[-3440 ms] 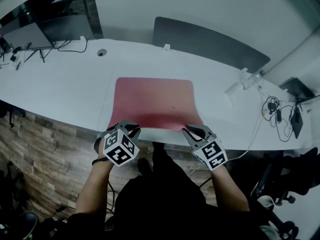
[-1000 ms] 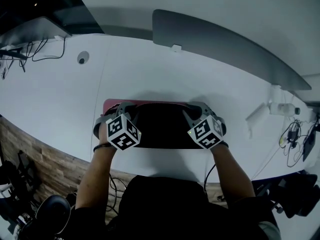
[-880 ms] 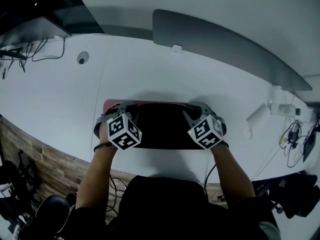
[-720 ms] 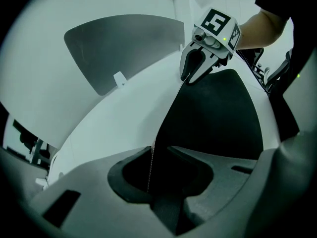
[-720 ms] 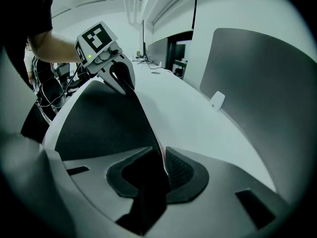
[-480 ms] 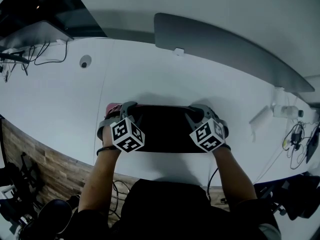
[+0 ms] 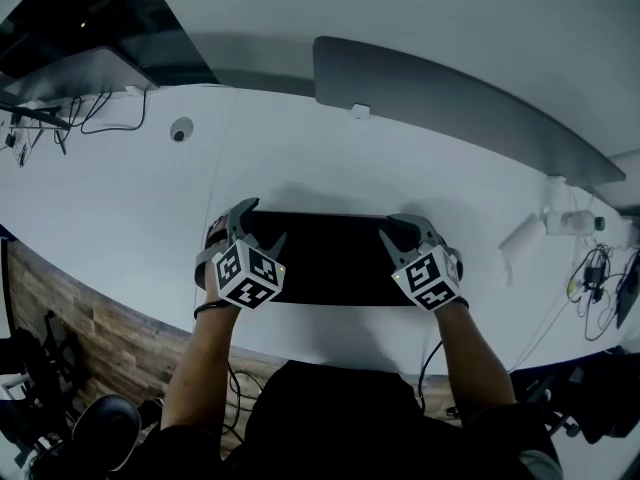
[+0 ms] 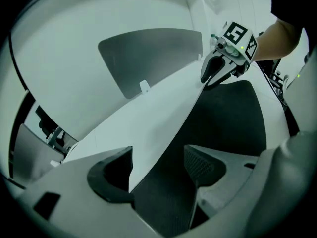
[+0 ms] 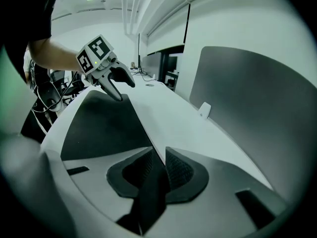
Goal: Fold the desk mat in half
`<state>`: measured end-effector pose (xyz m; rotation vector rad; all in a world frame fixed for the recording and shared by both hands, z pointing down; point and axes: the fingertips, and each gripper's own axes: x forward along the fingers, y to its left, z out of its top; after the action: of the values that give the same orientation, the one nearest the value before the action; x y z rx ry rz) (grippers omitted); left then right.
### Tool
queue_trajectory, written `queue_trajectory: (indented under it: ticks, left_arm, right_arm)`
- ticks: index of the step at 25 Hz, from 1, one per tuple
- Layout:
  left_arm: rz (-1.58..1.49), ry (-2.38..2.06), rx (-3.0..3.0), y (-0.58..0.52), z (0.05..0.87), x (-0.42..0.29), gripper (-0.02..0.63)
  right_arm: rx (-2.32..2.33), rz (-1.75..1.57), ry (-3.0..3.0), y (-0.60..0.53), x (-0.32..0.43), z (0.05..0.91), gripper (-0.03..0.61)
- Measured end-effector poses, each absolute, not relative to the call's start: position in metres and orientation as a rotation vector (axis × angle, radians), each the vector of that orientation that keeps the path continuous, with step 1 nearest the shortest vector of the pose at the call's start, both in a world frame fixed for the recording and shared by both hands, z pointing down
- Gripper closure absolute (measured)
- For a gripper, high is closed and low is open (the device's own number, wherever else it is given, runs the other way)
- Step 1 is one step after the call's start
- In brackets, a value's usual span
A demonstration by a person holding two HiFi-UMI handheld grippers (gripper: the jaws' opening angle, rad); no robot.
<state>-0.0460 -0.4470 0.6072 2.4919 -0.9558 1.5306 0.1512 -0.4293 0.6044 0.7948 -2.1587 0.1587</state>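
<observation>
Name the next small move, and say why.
Probably open the right gripper and let go: the mat lies folded, black side up, on the desk. The left gripper has just been opening, pads clear of the mat, while the right pinches its far edge.

The left gripper (image 8: 158,153) has just opened its fingers (image 8: 202,163), apparently freeing the desk mat (image 7: 330,258).

Dim, cool overhead light; heavy fisheye distortion.
</observation>
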Motion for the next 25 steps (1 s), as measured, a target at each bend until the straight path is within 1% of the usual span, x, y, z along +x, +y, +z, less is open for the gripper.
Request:
queue_trajectory:
  ticks: [6,11,17,25]
  left_arm:
    - [1.357,-1.045,2.526,-0.421,0.567,-0.057,0.305]
    - [1.204,-1.138,2.567,-0.384,0.531,-0.066,0.307]
    - [1.008,-1.135,2.633,-0.323,0.486,-0.069,0.307]
    - [0.677,-1.243,2.626,-0.248,0.417,-0.107,0.319]
  right_arm:
    - [0.839,0.143,-2.222,-0.403,0.132,0.565,0.548]
    - [0.89,0.154,-2.265,-0.363,0.117,0.534,0.574]
    - [0.938,0.218,-2.416,-0.306,0.095,0.485,0.577]
    - [1.027,0.243,-2.561,-0.225,0.072,0.421,0.577]
